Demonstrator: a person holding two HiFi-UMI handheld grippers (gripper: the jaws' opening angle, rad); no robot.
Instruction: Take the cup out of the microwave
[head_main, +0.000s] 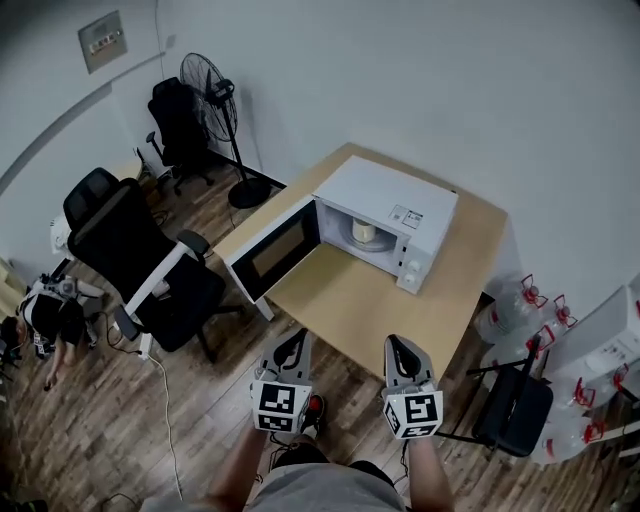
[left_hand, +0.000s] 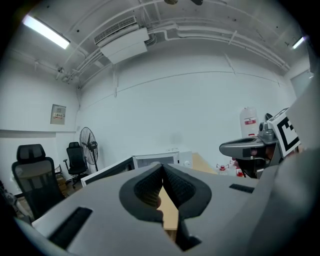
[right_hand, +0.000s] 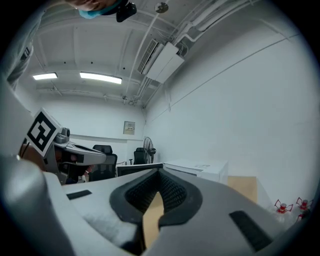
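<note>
- Left gripper (left_hand: 162, 168): jaws closed, pads meeting at the tips, nothing between them.
- Right gripper (right_hand: 159, 173): same, jaws shut and empty.
- In the head view both grippers sit side by side at the near edge of the table (head_main: 372, 305), pointing towards the microwave (head_main: 392, 208) and well apart from it.
- The microwave stands on the far part of the table, with its door (head_main: 274, 251) swung fully open to the left.
- Cup (head_main: 363, 232): pale, upright, inside the microwave cavity. Neither gripper is touching it.
- The table top in front of the microwave is bare wood.
- Around the table: black office chair (head_main: 128, 250) on the left, standing fan (head_main: 213, 95) in the far corner, dark chair (head_main: 512, 410) on the right, water bottles (head_main: 522, 300) with red caps beside it.
</note>
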